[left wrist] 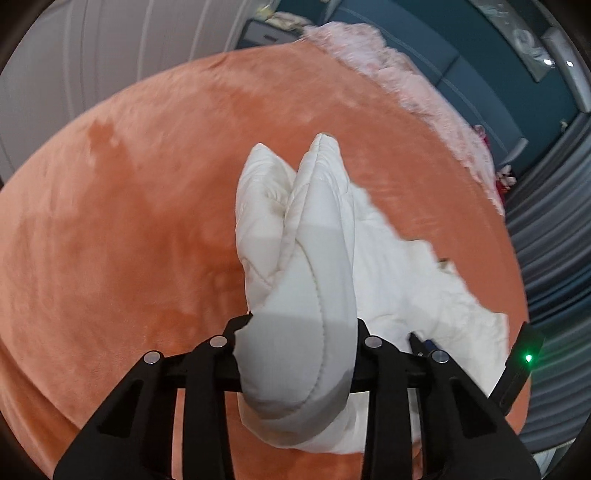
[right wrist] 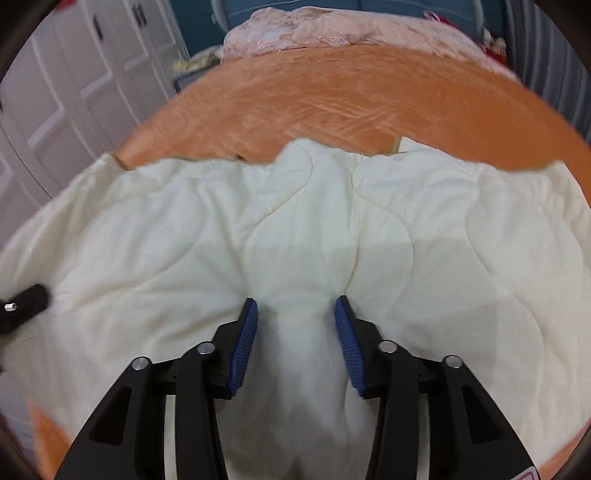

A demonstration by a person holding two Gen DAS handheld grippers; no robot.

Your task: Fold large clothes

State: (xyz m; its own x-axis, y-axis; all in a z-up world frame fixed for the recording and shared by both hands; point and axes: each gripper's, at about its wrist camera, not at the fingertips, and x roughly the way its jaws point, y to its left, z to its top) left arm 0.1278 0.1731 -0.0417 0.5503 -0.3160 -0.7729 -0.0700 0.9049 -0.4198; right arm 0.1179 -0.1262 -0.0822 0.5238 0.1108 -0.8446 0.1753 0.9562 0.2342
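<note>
A white quilted garment [right wrist: 295,206] lies spread across the orange bed cover [right wrist: 332,99]. In the right wrist view my right gripper [right wrist: 295,314] pinches a raised ridge of this fabric, with a blue pad [right wrist: 243,343] pressed against each side. In the left wrist view my left gripper [left wrist: 299,332] is shut on a thick bunched fold of the garment [left wrist: 295,229], which stands up between the jaws and hides the fingertips. The fold is lifted off the bed cover [left wrist: 129,221]. Part of the right gripper's body [left wrist: 521,365], with a green light, shows at the right edge.
A pink fluffy blanket [right wrist: 314,33] is heaped at the far end of the bed. White wardrobe doors [right wrist: 74,74] stand to the left, and grey curtains [left wrist: 554,221] hang to the right. A black piece of the left gripper [right wrist: 22,306] shows at the left edge.
</note>
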